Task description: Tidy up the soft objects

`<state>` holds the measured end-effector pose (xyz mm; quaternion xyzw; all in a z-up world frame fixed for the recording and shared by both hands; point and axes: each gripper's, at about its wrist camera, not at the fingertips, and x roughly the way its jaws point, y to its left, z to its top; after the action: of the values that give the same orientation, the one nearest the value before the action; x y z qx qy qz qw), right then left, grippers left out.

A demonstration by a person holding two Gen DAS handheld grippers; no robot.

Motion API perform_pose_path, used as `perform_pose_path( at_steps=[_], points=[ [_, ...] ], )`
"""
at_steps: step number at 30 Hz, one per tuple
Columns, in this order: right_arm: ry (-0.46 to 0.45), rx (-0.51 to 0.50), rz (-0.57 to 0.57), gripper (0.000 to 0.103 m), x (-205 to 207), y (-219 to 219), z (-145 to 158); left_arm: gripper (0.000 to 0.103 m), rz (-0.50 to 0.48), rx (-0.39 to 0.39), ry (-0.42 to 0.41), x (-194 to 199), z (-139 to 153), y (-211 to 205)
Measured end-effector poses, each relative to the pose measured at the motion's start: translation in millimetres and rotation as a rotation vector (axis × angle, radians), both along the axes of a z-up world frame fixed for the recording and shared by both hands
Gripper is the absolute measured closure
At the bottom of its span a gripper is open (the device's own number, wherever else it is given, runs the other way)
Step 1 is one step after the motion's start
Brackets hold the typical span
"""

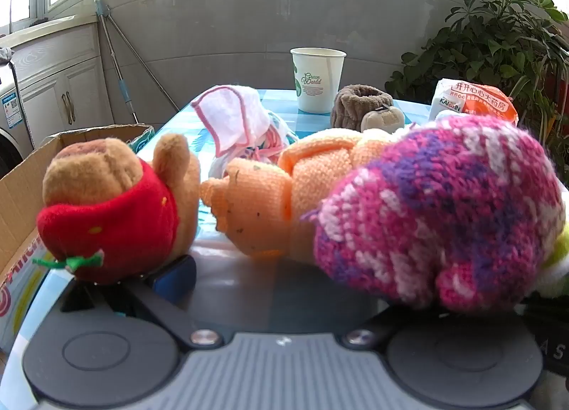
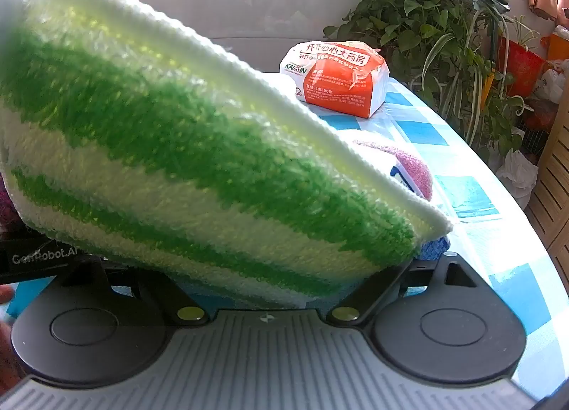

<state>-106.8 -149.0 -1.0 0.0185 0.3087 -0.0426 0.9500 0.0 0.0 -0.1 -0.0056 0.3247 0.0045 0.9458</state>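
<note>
In the left wrist view my left gripper (image 1: 284, 264) is open wide, low over the table. A brown plush toy in a red strawberry suit (image 1: 113, 211) lies over its left finger (image 1: 174, 276). A pink and purple knitted piece (image 1: 437, 218) covers the right finger. An orange knitted item (image 1: 281, 196) lies between them, just ahead. In the right wrist view a green and white knitted piece (image 2: 199, 147) fills the frame, lying over my right gripper (image 2: 256, 267) and hiding the left fingertip. Its blue right fingertip (image 2: 435, 248) shows. I cannot tell whether it grips the piece.
On the blue checked tablecloth (image 1: 302, 118) are a pink-trimmed white cloth (image 1: 234, 118), a paper cup (image 1: 316, 79), a brown fuzzy slipper (image 1: 366, 107) and an orange tissue pack (image 2: 338, 79). A pink towel (image 2: 409, 164) lies right. An open cardboard box (image 1: 32, 175) stands left. Potted plants (image 2: 444, 26) stand behind.
</note>
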Motion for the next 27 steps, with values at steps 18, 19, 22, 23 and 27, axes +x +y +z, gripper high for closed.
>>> perform_pose_path(
  at_steps=[18, 19, 22, 23, 27],
  points=[
    [-0.014, 0.024, 0.022, 0.0, 4.3, -0.8, -5.7, 0.001, -0.099, -0.021, -0.043, -54.2, 7.7, 26.5],
    [-0.015, 0.015, 0.023, 0.0, 3.0, 1.8, -6.9, 0.001, -0.105, -0.014, -0.047, -57.6, 7.9, 29.1],
    [-0.027, 0.029, 0.02, 0.0, -4.4, 11.2, -5.1, 0.001, -0.116, 0.025, -0.057, -68.6, 7.6, 35.8],
    [-0.033, 0.035, 0.021, 0.0, -11.8, 15.6, -3.4, 0.001, -0.122, 0.027, -0.062, -72.7, 8.4, 38.9],
    [-0.048, 0.033, 0.02, 0.0, -27.0, 18.7, 1.5, 0.001, -0.167, 0.024, -0.089, -86.0, 13.5, 48.9]
  ],
)
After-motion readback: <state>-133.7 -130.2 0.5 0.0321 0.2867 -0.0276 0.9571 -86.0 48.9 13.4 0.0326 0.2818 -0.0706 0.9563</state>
